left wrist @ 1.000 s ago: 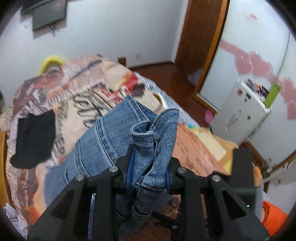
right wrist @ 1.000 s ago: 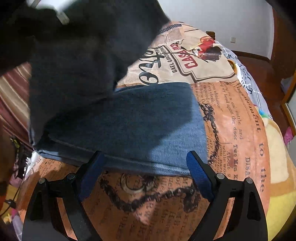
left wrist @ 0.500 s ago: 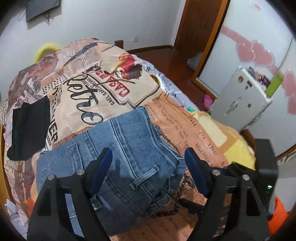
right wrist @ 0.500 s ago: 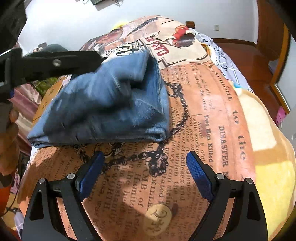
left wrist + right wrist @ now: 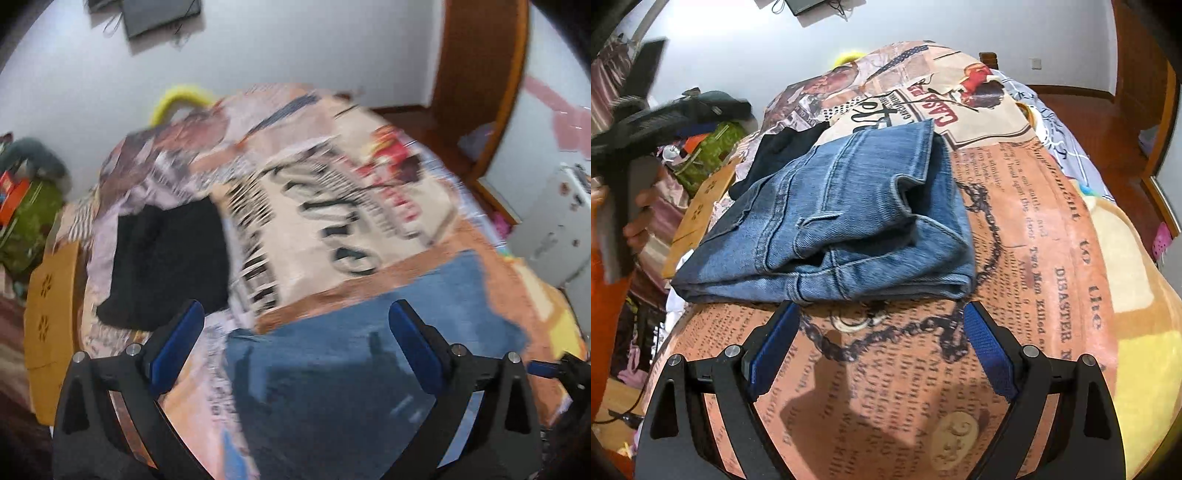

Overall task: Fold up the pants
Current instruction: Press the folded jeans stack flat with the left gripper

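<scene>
on newsprint bedspread [image 5: 1015, 192], folded jeans [image 5: 849, 221] lie crosswise, fold rightward; both grippers' jaws spread wide.

Bed [image 5: 1052, 258] with newspaper-print cover filling mid-frame, folded jeans [image 5: 849, 221] lying at its centre, black garment [image 5: 783, 147] just beyond, upper left

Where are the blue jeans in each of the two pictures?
Left wrist view: the folded blue denim jeans lie low and right of centre, blurred, between the open left gripper fingers.
Right wrist view: the jeans sit at centre-left, just beyond the open right gripper.
Shared landmark: the black folded cloth lying next to the jeans on the newspaper-print blanket.
</scene>
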`<action>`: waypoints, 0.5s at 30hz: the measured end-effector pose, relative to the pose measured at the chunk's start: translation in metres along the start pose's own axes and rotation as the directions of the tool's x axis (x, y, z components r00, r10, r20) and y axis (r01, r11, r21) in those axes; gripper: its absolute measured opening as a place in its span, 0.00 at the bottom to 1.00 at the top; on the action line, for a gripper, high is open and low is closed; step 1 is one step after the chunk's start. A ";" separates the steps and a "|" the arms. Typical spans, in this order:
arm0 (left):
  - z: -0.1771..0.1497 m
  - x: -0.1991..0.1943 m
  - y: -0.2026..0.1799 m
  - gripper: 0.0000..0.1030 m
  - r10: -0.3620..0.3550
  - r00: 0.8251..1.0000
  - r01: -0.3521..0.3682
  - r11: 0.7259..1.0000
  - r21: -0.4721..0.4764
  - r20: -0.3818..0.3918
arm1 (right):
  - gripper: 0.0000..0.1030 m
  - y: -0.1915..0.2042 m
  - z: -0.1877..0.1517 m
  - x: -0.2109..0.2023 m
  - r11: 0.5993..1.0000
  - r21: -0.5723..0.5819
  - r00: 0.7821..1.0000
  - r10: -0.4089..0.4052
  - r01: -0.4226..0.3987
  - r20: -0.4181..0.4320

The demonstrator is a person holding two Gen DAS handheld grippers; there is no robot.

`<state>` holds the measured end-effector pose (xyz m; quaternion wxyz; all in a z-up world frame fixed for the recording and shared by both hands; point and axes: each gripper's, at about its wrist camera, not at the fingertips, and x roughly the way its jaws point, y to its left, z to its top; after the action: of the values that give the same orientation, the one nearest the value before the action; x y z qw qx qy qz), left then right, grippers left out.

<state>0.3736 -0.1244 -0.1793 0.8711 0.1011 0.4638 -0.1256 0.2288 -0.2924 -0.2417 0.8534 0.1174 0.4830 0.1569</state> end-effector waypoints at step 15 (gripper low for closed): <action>-0.024 0.132 0.047 0.98 0.019 0.952 -0.003 0.999 0.052 -0.305 | 0.86 0.011 0.013 0.032 1.000 -0.002 0.995 0.026 -0.026 -0.095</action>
<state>0.4408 -0.0892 -0.2997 0.7868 0.1443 0.5889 -0.1154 0.2542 -0.2706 -0.2566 0.8275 0.1146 0.5213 0.1744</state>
